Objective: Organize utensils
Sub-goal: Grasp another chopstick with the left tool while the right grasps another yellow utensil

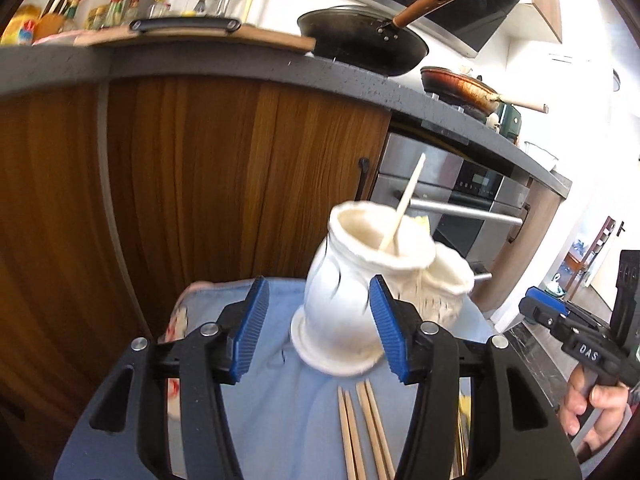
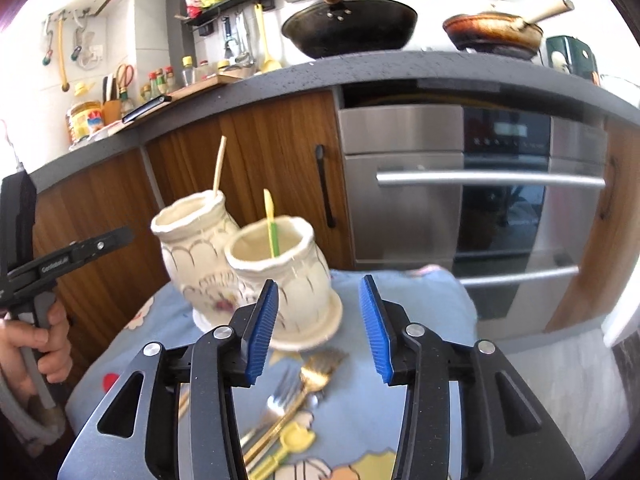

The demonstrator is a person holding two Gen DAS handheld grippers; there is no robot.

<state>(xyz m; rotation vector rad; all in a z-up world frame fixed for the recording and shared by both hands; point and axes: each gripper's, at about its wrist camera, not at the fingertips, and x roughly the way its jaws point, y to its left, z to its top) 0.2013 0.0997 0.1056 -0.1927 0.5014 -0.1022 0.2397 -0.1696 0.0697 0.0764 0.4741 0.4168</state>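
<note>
Two white ceramic jars stand side by side on a blue cloth (image 1: 280, 420). The left jar (image 1: 352, 292) (image 2: 192, 256) holds one wooden chopstick (image 1: 404, 208) (image 2: 219, 166). The right jar (image 2: 284, 272) (image 1: 444, 288) holds a yellow-green utensil (image 2: 271, 224). My left gripper (image 1: 316, 328) is open and empty, its blue pads either side of the left jar's base. Several wooden chopsticks (image 1: 362, 432) lie on the cloth in front of it. My right gripper (image 2: 318, 328) is open and empty, just right of the right jar. A gold fork (image 2: 304, 392), a silver fork (image 2: 280, 400) and a yellow utensil (image 2: 286, 446) lie below it.
Wooden cabinets (image 1: 200, 168) and a steel oven (image 2: 460, 184) with bar handles stand behind the small cloth-covered table. Above, on the dark counter (image 2: 360, 70), sit a black wok (image 2: 352, 24) and a frying pan (image 2: 492, 32).
</note>
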